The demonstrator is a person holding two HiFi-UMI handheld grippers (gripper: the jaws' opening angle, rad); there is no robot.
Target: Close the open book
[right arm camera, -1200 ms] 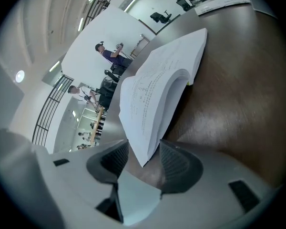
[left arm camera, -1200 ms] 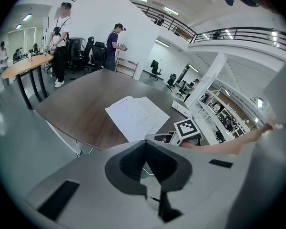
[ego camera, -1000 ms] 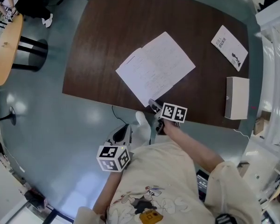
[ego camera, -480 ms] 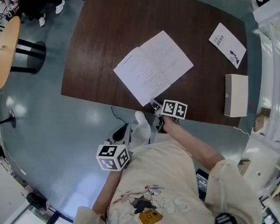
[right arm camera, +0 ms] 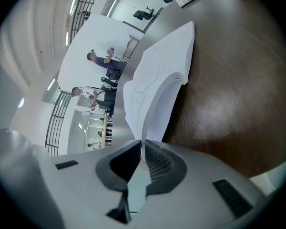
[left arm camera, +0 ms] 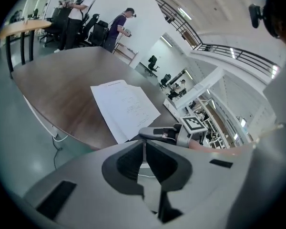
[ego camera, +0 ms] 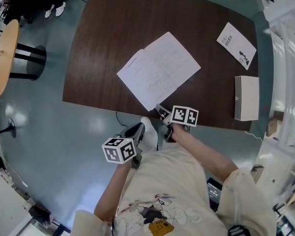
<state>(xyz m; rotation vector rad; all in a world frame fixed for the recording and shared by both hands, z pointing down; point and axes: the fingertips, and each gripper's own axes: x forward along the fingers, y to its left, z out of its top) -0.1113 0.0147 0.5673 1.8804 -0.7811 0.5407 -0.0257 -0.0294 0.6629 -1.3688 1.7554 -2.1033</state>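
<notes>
A dark brown wooden table fills the upper middle of the head view. The open white book lies at its centre, pages spread, one corner reaching the table's near edge. A white oblong box sits at the right edge, with a thin white booklet above it at the upper right. My right gripper is at that near corner; its jaws have just been closing and now pinch a lifted sheaf of pages. My left gripper hangs lower left over the floor, off the table, jaws clenched on nothing.
</notes>
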